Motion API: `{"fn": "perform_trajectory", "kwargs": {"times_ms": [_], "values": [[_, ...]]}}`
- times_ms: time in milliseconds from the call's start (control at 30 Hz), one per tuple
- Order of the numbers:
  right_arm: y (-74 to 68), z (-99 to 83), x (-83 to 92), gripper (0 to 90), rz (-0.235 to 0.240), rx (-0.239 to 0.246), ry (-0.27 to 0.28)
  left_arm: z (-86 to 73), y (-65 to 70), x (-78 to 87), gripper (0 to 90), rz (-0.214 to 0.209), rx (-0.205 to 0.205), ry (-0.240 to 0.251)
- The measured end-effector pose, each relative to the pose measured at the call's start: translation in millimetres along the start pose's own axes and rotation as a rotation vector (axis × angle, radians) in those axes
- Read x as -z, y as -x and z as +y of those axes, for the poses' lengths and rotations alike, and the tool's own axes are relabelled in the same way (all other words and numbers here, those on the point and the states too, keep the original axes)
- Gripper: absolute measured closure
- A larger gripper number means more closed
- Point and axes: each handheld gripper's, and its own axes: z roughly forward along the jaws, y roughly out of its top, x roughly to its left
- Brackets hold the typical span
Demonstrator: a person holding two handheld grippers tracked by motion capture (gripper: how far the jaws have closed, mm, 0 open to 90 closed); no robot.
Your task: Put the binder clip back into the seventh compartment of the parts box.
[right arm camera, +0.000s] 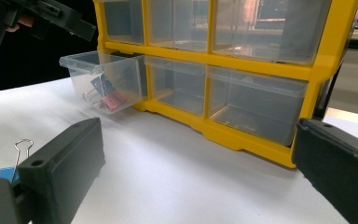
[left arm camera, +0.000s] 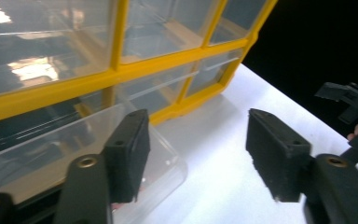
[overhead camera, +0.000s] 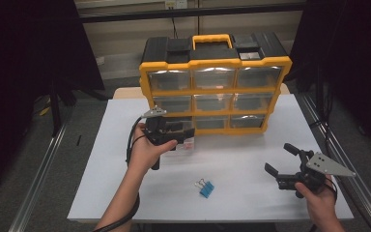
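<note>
Drawer (right arm camera: 103,84) over white tabletop (overhead camera: 251,159)

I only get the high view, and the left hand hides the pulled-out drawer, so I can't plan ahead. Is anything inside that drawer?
Observer: Yes. The right gripper view shows the clear drawer holding binder clips, at least one blue and one pinkish-red.
Operator: Is the left claw gripping the drawer?
Observer: No. The left claw stands open: one pad hangs over the drawer's front corner, the other over the table, and neither presses on the drawer.
Operator: Is the drawer fully out?
Observer: No. Its back end sits in the bottom-row slot of the yellow organizer.
</note>
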Motion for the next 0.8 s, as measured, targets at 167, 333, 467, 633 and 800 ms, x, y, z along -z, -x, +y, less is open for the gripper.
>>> {"fn": "perform_trajectory", "kwargs": {"times_ms": [167,333,467,633,800], "values": [[-0.1,0.1,0.1,1.7,-0.002,0.000,-0.001,-2.6,5.5,-1.6,31.9,-0.017,-0.016,0.007],[0.0,-0.1,-0.1,1.8,0.000,0.000,-0.001,-7.6,8.7,-3.4,25.9,-0.025,-0.024,0.000],[-0.1,-0.1,-0.1,1.8,0.000,0.000,-0.001,-12.7,9.9,-4.8,23.7,-0.035,-0.025,0.000],[-0.1,-0.1,-0.1,1.9,0.000,-0.002,-0.002,-19.1,11.9,-6.8,21.1,-0.047,-0.032,-0.010],[-0.3,-0.1,-0.2,2.0,0.000,-0.001,-0.003,-24.3,14.4,-8.1,17.6,-0.060,-0.043,-0.016]]}}
